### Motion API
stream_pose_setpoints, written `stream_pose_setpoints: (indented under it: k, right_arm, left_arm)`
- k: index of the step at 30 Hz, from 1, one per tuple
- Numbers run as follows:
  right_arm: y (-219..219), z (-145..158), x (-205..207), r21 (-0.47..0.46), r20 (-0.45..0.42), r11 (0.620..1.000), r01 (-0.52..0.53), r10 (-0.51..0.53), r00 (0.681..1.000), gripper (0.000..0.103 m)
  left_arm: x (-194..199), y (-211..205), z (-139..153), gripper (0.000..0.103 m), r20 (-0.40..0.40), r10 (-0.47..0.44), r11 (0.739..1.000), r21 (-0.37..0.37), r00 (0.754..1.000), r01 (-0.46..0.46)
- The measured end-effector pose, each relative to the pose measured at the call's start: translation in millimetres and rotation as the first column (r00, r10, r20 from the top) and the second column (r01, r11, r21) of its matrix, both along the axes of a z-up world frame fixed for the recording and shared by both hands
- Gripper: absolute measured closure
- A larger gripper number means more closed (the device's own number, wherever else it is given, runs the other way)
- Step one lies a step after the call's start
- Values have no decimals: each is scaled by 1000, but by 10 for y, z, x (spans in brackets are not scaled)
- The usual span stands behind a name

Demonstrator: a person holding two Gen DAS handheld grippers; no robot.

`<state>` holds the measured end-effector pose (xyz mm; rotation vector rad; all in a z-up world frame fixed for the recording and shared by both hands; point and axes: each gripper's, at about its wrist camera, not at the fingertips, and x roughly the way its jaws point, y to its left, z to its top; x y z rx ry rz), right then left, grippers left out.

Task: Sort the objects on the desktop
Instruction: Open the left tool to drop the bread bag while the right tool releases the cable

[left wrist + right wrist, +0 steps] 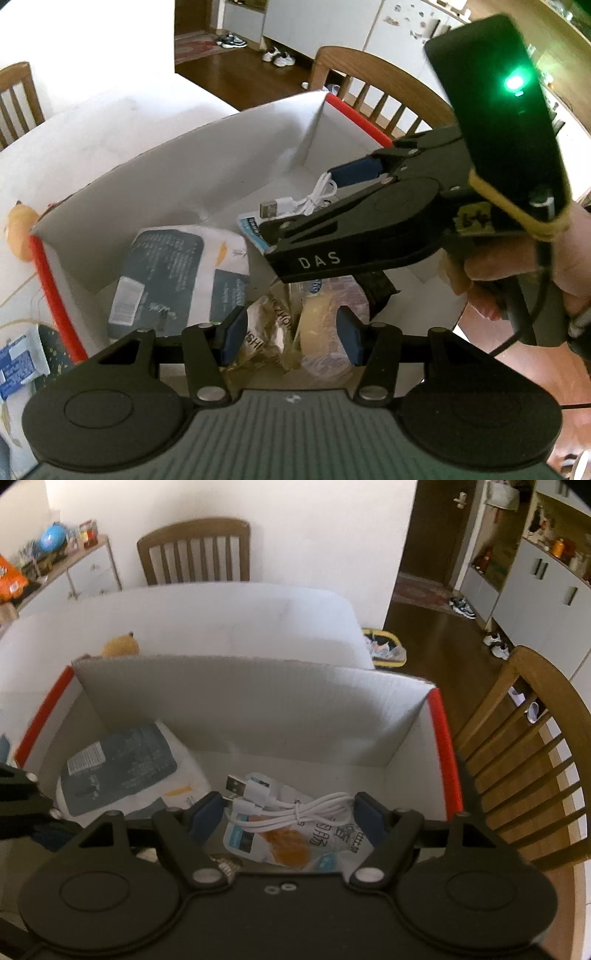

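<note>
Around me I see a white table [229, 616] ringed by slatted wooden chairs [194, 550], one close on my right [524, 753]. Beyond lies dark wooden floor [424, 627], pale grey cabinets [543, 602] with sneakers [496, 646] in front, a white wall [314, 528], and a brown door [439, 524].

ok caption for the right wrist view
Right gripper open above a coiled white USB cable lying on a snack packet inside the white box.

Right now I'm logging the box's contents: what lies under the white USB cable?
The white USB cable lies coiled on a snack pouch with an orange picture, inside the white box. The cable and the right gripper cover part of the pouch; anything beneath it is hidden.
</note>
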<state>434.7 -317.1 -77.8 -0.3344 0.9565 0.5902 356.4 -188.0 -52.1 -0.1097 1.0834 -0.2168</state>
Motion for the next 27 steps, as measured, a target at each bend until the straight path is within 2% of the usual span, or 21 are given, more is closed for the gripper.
stream_pose_setpoints:
  k: [5,11,13,15,27]
  right_arm:
    - [64,-97,15,-44,-34,999,-20,18,999,26]
    - [57,-136,-8,-44,-46,999,-21,19,999,25]
    - [36,-124,-27,-37,-40,999,-19,17,999,21]
    - [9,-100,-43,-27,-35,1000,-15,14,999,19]
    - [-188,266,-150,76,-14,997,2,-1,1000,19]
  left_arm:
    - [-44,39,39,52,13,16,1000,-19,1000,-15]
    - [-100,67,78,52,22,21,999,-26,1000,-20]
    - [-115,63,96,52,26,21,999,-28,999,-20]
    - [-74,33,104,52,29,22,999,-29,999,-21]
    - [-179,-12,244,52,73,42,998,-47,996,-38]
